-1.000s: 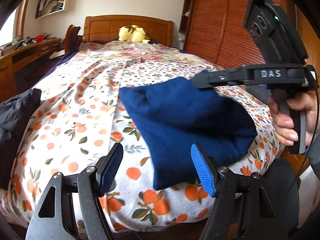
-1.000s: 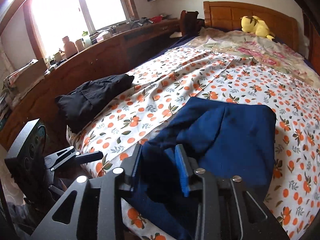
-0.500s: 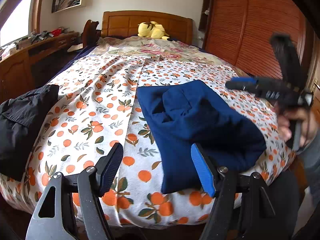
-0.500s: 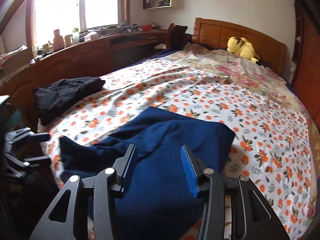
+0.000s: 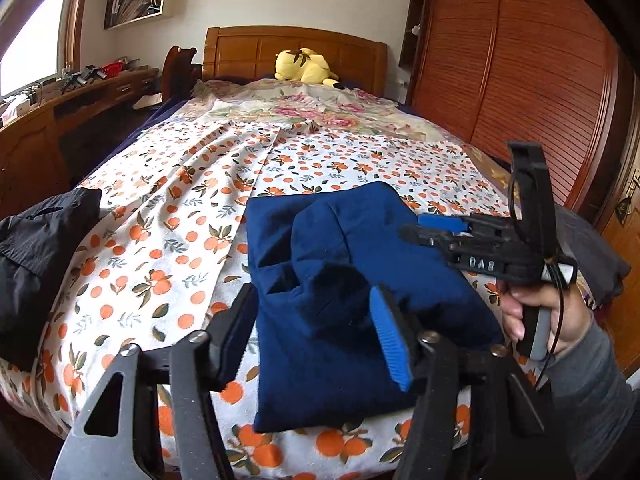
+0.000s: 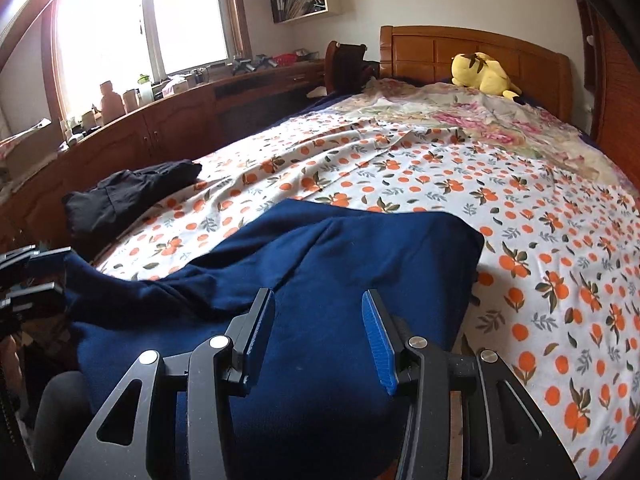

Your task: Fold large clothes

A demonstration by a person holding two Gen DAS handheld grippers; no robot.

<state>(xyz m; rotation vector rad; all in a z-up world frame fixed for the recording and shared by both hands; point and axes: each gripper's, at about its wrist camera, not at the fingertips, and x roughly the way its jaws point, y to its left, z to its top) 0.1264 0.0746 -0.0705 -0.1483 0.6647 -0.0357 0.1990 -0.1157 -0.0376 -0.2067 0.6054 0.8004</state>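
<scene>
A navy blue garment (image 5: 400,280) lies folded into a rough rectangle near the foot of the orange-print bed (image 5: 168,240). My left gripper (image 5: 312,298) is at its near left corner. Its jaws are closing on a raised bunch of that cloth, which lifts off the sheet. The right wrist view shows this corner drawn up to the left gripper (image 6: 46,274). My right gripper (image 6: 318,300) hovers open just over the garment (image 6: 360,248), nothing between its fingers. The left wrist view shows the right gripper (image 5: 412,227) side-on over the garment's right part, held by a hand (image 5: 540,320).
A black garment (image 5: 36,248) is piled at the bed's left edge. A yellow plush toy (image 5: 304,66) rests by the headboard. A wooden desk (image 6: 160,120) runs along the left side, a slatted wardrobe (image 5: 520,80) along the right. Dark grey cloth (image 5: 596,252) sits at the bed's right edge.
The right gripper let go of the blue cloth and sank lower over it. The left gripper came in onto the garment's near corner, its jaws narrowed, and the cloth rose between them.
</scene>
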